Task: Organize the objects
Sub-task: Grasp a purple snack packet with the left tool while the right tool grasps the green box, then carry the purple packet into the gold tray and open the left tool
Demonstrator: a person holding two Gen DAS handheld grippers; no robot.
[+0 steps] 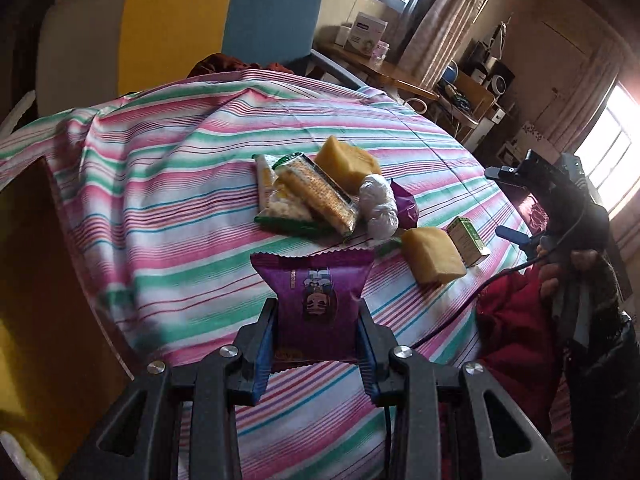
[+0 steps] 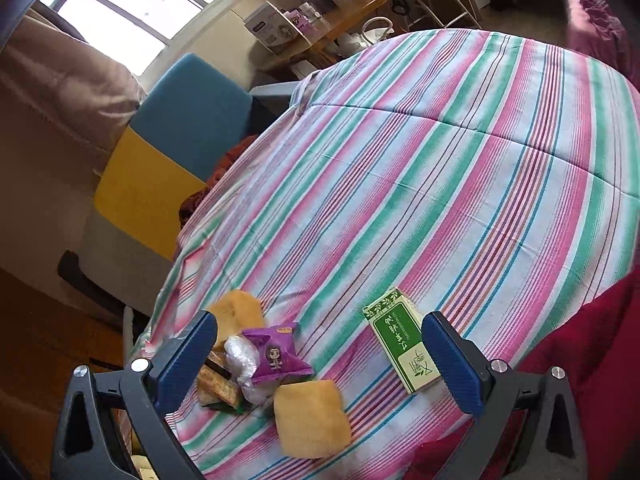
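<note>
Purple cartoon-face packet (image 1: 316,304), lettering unreadable, clamped in left jaws; right jaws apart.

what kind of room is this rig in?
Likely a lived-in home room, a bedroom or living room: a striped cloth covers the work surface, curtained windows let in daylight, and a cluttered wooden desk stands behind.
</note>
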